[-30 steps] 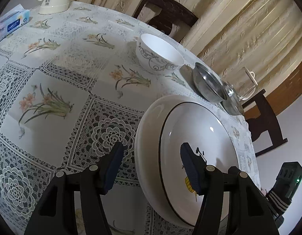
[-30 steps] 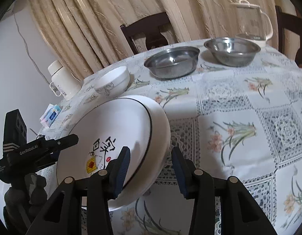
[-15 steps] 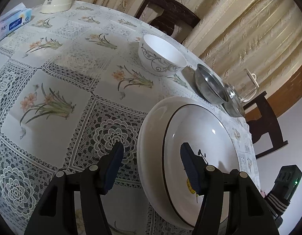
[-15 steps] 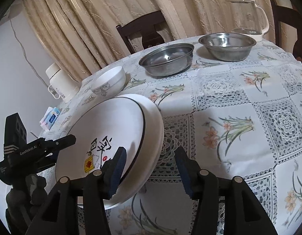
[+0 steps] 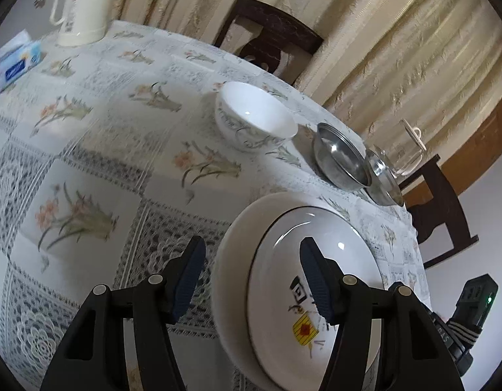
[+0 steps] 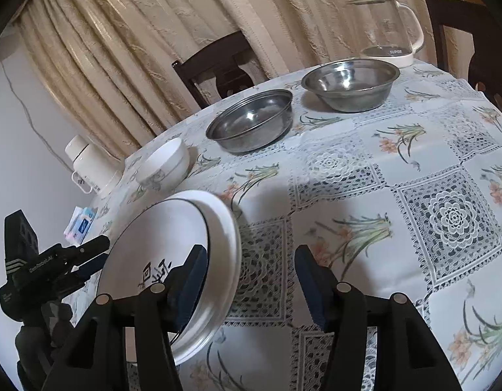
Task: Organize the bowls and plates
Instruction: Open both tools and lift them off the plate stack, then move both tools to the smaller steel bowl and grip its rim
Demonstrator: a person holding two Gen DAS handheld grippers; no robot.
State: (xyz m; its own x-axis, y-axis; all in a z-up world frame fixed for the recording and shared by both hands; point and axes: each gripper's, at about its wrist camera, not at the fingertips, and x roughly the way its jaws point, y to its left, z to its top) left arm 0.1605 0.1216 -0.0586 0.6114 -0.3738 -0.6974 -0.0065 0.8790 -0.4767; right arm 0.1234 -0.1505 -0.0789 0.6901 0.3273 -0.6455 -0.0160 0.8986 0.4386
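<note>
Two stacked plates lie near the table's front edge: a plain white plate (image 5: 233,247) underneath, and a black-rimmed plate (image 5: 303,238) with a printed motif on top. My left gripper (image 5: 251,278) stands open astride their left rim, pads clear of it. My right gripper (image 6: 249,277) is opening. The stack's right rim (image 6: 226,228) shows between its fingers, untouched. Each gripper shows in the other's view, the right gripper (image 5: 472,309) low on the right and the left gripper (image 6: 39,267) low on the left. A white patterned bowl (image 5: 256,117) and two steel bowls (image 6: 251,120) (image 6: 350,83) sit farther back.
A glass kettle (image 6: 384,26) stands behind the steel bowls. A cream jug (image 5: 80,6) and a tissue pack (image 5: 13,65) sit at the far left edge. Dark wooden chairs (image 5: 270,36) (image 6: 466,32) ring the round table, with curtains behind.
The right gripper's jaws have widened and it has drawn a little to the right of the plates. The left gripper has risen slightly with its jaws unchanged. The plates have stayed put.
</note>
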